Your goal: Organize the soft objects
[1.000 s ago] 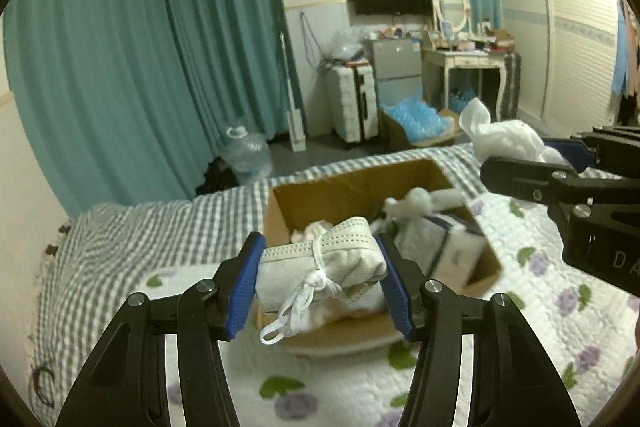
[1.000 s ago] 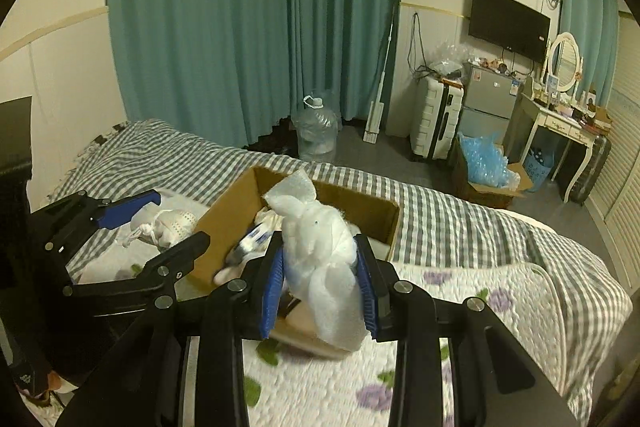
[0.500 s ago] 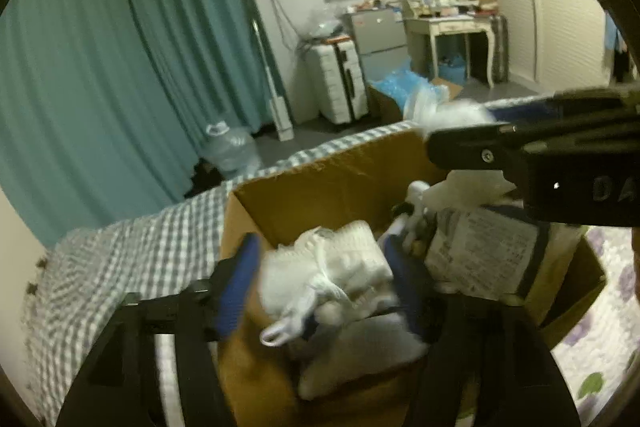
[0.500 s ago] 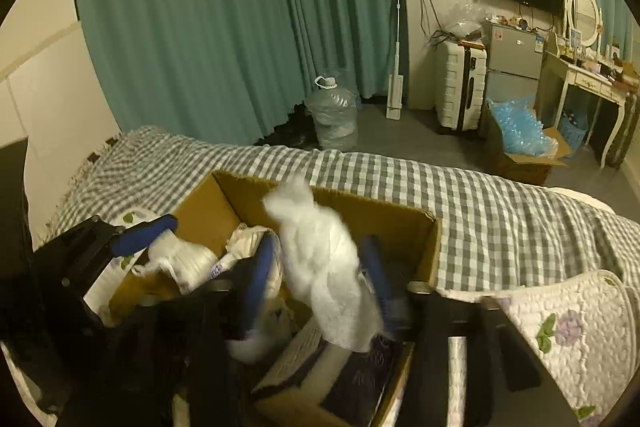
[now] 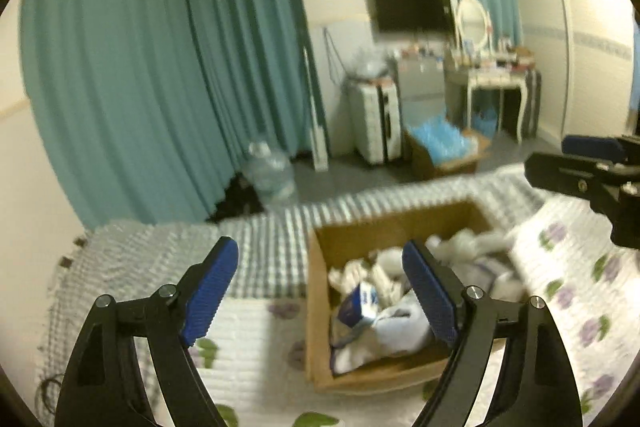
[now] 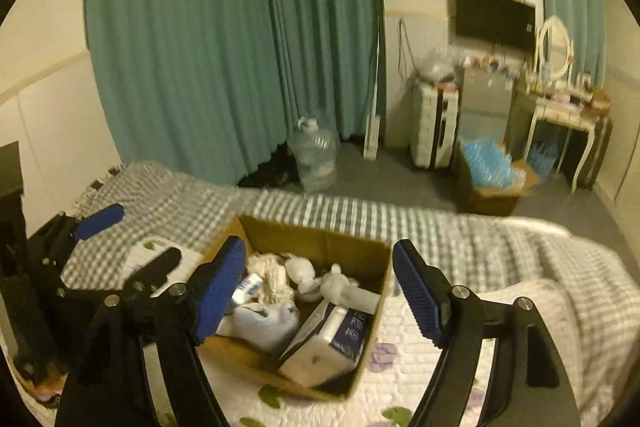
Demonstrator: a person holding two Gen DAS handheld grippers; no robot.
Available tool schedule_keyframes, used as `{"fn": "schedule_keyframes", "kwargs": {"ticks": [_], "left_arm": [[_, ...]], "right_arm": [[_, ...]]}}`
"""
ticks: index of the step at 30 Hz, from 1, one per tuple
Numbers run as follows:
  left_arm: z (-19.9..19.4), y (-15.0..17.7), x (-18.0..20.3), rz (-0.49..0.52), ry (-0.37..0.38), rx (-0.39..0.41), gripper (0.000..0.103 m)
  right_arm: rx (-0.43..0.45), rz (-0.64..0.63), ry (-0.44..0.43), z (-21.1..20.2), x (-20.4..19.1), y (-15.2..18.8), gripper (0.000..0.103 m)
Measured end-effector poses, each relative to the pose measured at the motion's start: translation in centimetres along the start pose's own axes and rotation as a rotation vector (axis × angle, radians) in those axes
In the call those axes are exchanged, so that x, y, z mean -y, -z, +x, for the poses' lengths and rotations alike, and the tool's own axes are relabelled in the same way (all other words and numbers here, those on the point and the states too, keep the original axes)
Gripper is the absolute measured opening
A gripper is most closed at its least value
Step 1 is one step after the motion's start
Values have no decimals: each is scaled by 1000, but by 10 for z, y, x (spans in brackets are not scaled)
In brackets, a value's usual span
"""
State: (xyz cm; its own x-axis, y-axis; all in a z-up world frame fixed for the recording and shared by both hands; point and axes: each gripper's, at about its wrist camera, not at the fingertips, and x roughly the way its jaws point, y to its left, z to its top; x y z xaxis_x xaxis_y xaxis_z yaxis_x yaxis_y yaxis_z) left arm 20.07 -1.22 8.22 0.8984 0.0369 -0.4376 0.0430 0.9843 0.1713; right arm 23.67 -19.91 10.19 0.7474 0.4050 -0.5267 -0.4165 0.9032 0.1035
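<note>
At the far left of the right wrist view the left tool [image 6: 132,239] hangs over the checked bedspread [image 6: 168,203], its jaws spread wide with nothing between them. In its own camera the left tool [image 5: 320,287] shows the same: both blue pads [image 5: 210,293] stand well apart and empty.

Next along comes the cardboard box [image 6: 320,237], which rests on the bed with its top open. Inside lie the soft objects: a white tied bundle [image 6: 272,273], a white plush toy [image 6: 340,287] and a pale cloth [image 6: 264,321], crowded beside a blue-and-white packet [image 6: 332,337] (its print is too blurred to read). The left wrist view shows this box [image 5: 316,307] just right of centre, its contents heaped and touching.

Further right, the right tool [image 6: 320,291] hovers above the box, also wide and empty; it appears in the left view as a dark arm with the right tool [image 5: 576,163] at the frame edge.

Judging by this, the placing step looks done: 2 tools empty, the soft things in the box. No loose soft object shows on the quilt [image 6: 500,311], so the next move probably calls for looking beyond these views for another item, or stopping.
</note>
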Motion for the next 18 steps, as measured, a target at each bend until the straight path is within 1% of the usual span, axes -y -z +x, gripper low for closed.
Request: {"fn": "schedule_keyframes", "kwargs": {"ticks": [1,3,4,5,6,7,9,10,14,18], "left_arm": [[-25,-9,-3,-7,-6,35,86],[-59,-18,-7,-18,-7,86,87],[-84,-22,-8,-21,-18,125,95],[-100,-22,-10,-28,-29,157,98],[-116,-22,-12,-38,-41,194,98],[-132,-21,-12,-41,-51,217,98],[-162,-16,-13,-39,-52,243,98],[-171,-14,-14,-39,-48,256,99],[-204,-4,-13,-29,-53,305,99],[-211,6,-13,-41,-35,317,99]], "right_arm": [[20,-5,13,-23,-4,-6,82],[63,-13,29,-68,-11,-15,83],[85,-16,31,-89,-15,-18,86],[105,-17,30,-105,-16,-20,88],[133,-16,29,-123,-20,-22,93],[161,-16,34,-146,-24,-22,95],[181,-17,55,-171,-28,-23,97],[205,-20,68,-187,-32,-22,101],[265,-13,80,-226,-43,-15,102],[302,-2,94,-242,-47,-3,102]]}}
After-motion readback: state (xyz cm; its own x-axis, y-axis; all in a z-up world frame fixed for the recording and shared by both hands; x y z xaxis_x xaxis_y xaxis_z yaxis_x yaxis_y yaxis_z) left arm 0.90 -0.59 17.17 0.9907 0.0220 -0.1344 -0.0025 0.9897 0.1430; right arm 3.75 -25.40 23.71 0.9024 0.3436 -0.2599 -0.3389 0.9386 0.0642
